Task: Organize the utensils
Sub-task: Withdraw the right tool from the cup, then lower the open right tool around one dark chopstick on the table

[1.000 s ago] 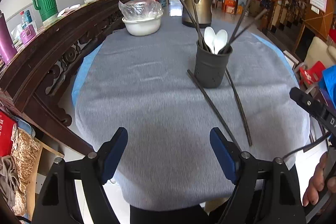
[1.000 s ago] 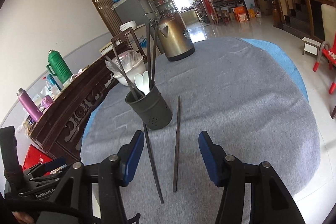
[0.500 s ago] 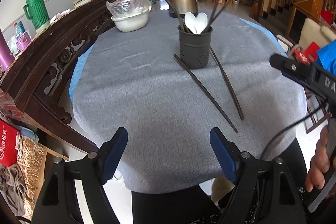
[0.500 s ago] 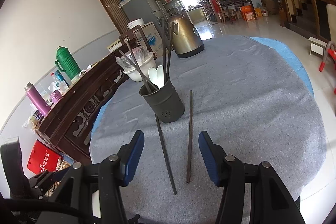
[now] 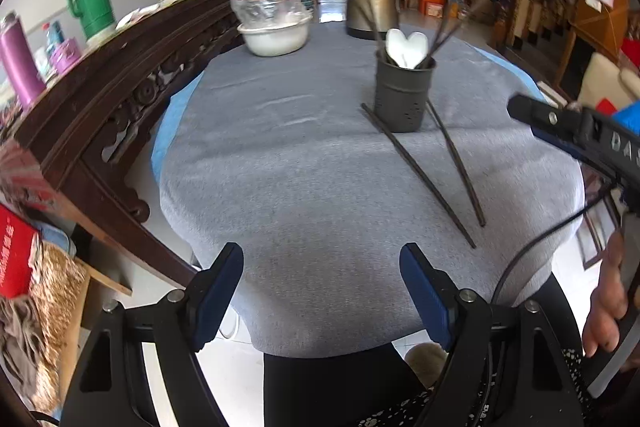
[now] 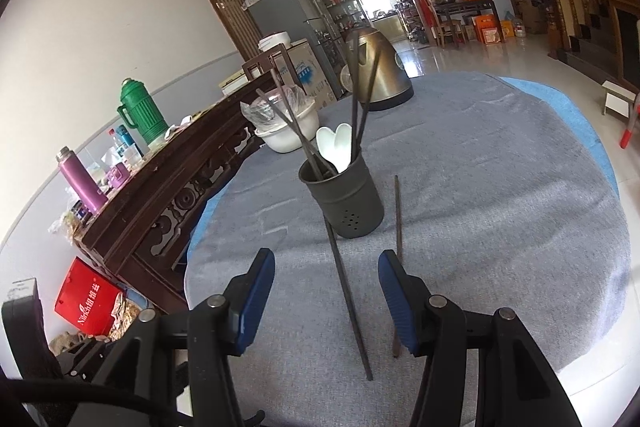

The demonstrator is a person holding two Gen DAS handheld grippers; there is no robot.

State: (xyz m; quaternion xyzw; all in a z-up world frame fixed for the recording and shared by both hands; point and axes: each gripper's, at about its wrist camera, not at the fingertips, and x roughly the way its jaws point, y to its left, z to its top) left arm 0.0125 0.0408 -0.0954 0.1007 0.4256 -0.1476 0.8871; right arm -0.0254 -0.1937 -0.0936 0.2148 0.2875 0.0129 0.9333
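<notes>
A dark utensil holder [image 5: 403, 94] [image 6: 347, 201] stands on the grey tablecloth with two white spoons [image 6: 335, 147] and several dark chopsticks in it. Two loose dark chopsticks lie flat on the cloth beside it, one to its left [image 5: 418, 174] [image 6: 347, 297] and one to its right [image 5: 456, 159] [image 6: 397, 223]. My left gripper [image 5: 322, 285] is open and empty over the table's near edge. My right gripper [image 6: 326, 289] is open and empty, its fingers on either side of the near ends of the loose chopsticks, above them.
A brass kettle [image 6: 380, 71] and a white bowl covered in plastic [image 5: 276, 27] stand at the far side of the round table [image 5: 280, 167]. A dark carved wooden sideboard [image 5: 100, 95] with flasks on it runs along the left. The right gripper's body [image 5: 576, 135] shows at the right.
Both grippers have pulled back toward the table's near edge, so the holder and chopsticks look farther away. Both stay open. Nothing on the table has moved.
</notes>
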